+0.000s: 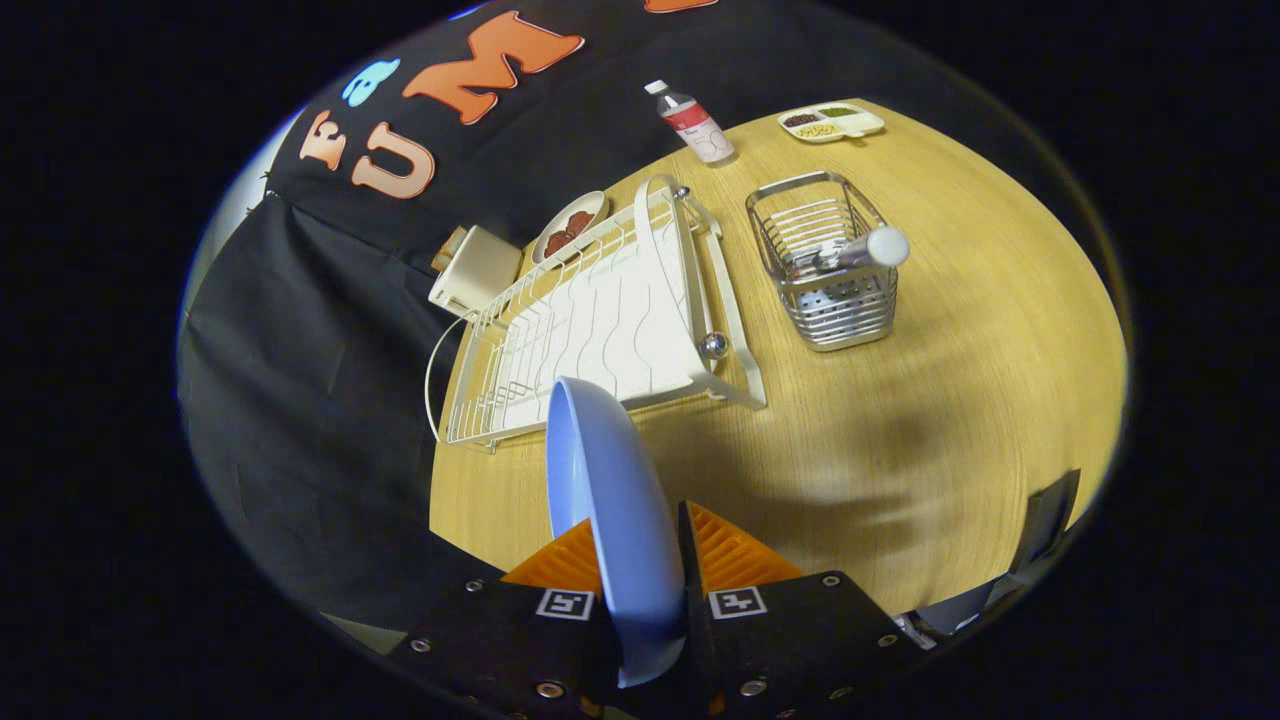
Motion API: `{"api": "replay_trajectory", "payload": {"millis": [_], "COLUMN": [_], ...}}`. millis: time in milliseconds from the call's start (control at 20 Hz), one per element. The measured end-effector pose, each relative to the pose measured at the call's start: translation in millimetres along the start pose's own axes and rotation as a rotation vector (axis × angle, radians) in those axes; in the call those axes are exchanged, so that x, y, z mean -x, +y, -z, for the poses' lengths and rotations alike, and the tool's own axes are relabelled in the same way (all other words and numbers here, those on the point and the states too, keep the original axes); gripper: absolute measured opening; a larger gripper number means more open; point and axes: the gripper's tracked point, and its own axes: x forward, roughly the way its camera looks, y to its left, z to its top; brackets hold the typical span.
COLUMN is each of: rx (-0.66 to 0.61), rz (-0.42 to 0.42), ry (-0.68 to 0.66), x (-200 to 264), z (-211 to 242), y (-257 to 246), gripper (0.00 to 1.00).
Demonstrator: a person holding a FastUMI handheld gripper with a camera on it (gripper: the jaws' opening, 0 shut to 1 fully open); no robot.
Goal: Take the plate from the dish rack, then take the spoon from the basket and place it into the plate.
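Presently, at far left a pale box-shaped appliance [478,268] stands against the booth wall, with a small dish of brown food [570,228] beside it. The white wire dish rack [590,330] lies next on the wooden table [950,400]. Near it, the gripper [640,560] pinches the blue plate [610,500] on edge — both fingers press its rim, the plate clear of the rack. Farther right stands the metal basket [830,265] holding the spoon [862,250], handle up. Beyond — a bottle [697,124] and a divided tray [832,121].
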Motion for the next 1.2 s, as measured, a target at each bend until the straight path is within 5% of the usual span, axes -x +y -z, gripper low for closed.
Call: {"api": "replay_trajectory", "payload": {"millis": [500,650,950,1200], "rx": [-0.081,-0.087,-0.073,0.077], "rz": [-0.022,0.017,0.132,0.290], "ry": [-0.072,-0.077,-0.255,-0.515], "x": [-66,-74,-27,43], "z": [17,20,-29,-97], "y": [8,0,-39,-78], "gripper": [0.29,0.52,0.75,0.80]}}
